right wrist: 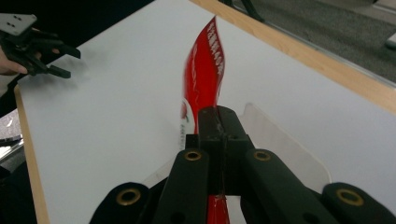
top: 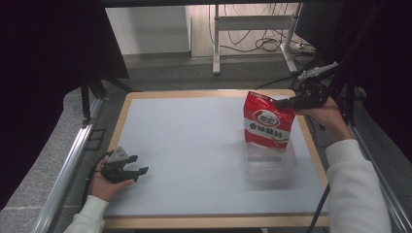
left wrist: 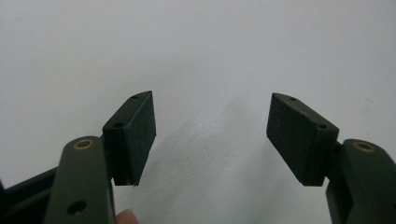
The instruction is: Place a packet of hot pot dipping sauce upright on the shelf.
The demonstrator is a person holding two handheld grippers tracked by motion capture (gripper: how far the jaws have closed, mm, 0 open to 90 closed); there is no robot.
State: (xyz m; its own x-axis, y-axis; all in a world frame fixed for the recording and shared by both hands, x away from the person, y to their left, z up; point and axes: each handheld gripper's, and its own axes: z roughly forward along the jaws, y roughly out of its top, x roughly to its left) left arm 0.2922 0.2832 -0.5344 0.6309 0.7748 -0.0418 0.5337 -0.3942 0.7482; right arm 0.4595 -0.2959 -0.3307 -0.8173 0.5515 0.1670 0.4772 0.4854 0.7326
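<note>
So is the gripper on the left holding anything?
No: the left gripper has its jaws wide apart with just the bare white table between them.

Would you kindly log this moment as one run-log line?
right gripper: shut on red packet top edge | packet: upright over clear container | left gripper: open, resting on white table

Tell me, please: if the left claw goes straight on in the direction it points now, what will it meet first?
The left claw, open and empty, points right across the white table top. Nothing stands close ahead; farther on, the clear container below the red pouch probably comes first, though depth is unclear.
</note>
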